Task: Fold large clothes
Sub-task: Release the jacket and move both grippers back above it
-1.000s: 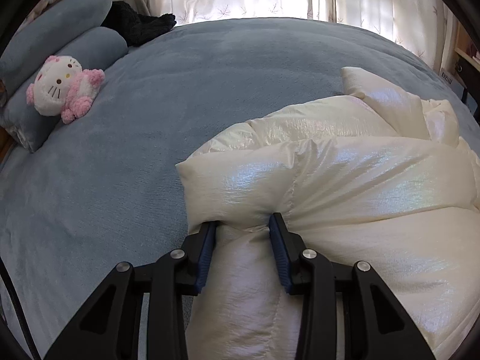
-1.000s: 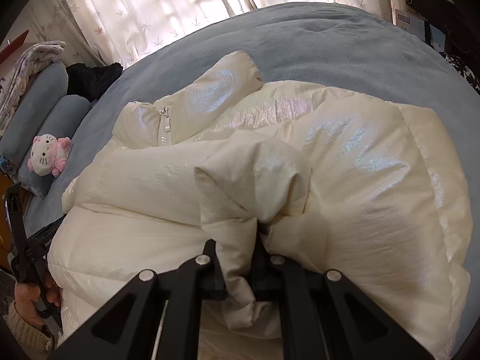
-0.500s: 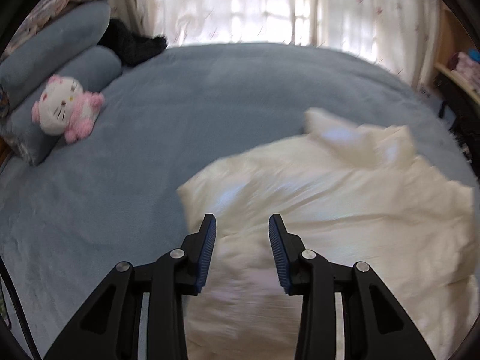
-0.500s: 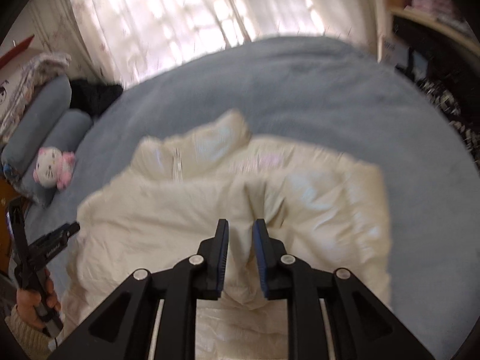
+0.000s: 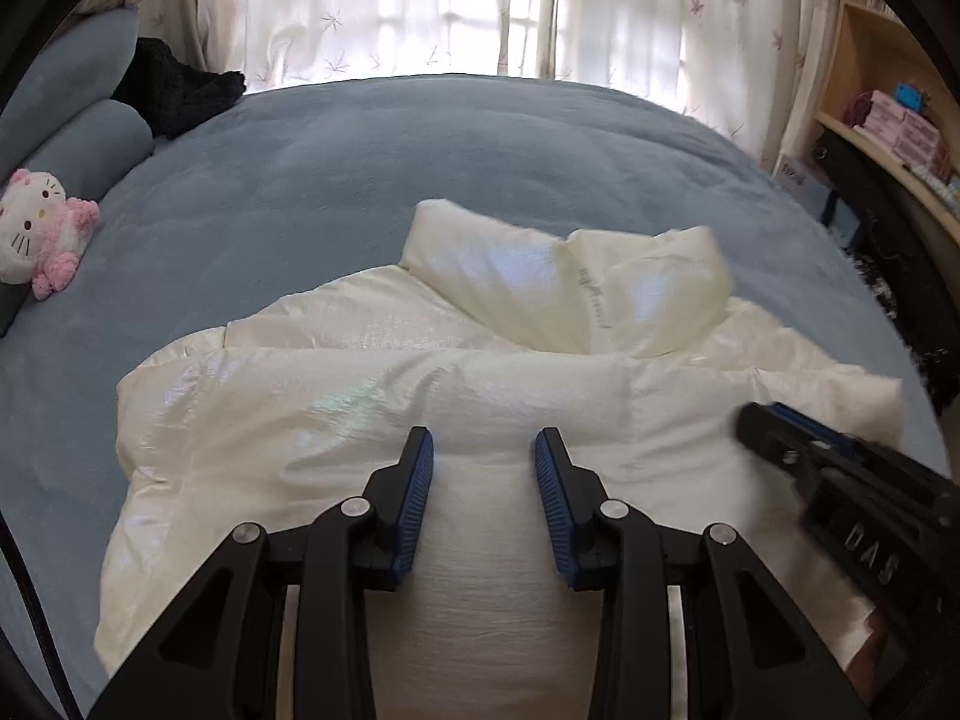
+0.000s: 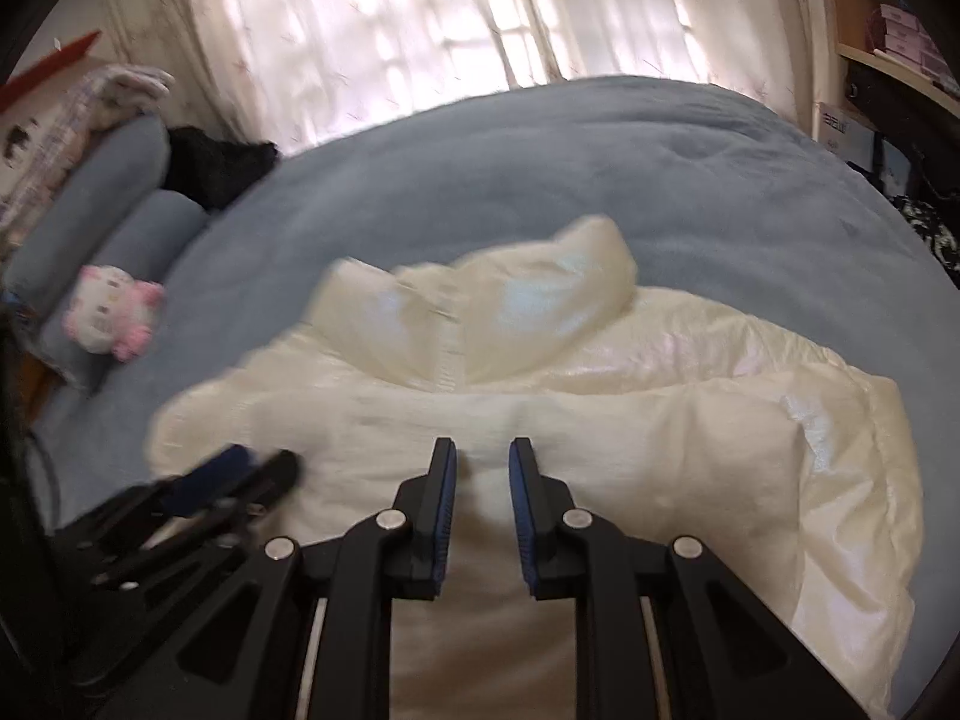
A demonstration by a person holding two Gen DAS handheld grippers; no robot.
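A shiny cream puffer jacket [image 5: 372, 396] lies folded on the blue bed, collar and zip toward the window; it also shows in the right wrist view [image 6: 660, 420]. My left gripper [image 5: 483, 450] is open and empty above the jacket's near fold. My right gripper [image 6: 482, 456] is open and empty above the same fold, further right. The right gripper [image 5: 774, 420] shows at the right edge of the left wrist view. The left gripper [image 6: 252, 468] shows blurred at the lower left of the right wrist view.
The blue bed cover [image 5: 420, 168] spreads around the jacket. A pink and white plush cat [image 5: 42, 228] leans on blue pillows [image 5: 72, 138] at the left. A black garment [image 5: 180, 90] lies by the curtains. Shelves [image 5: 888, 120] stand at the right.
Both grippers have let go of the jacket and pulled back and up. The sleeve parts they held now lie flat across the jacket. Both jaws opened wider.
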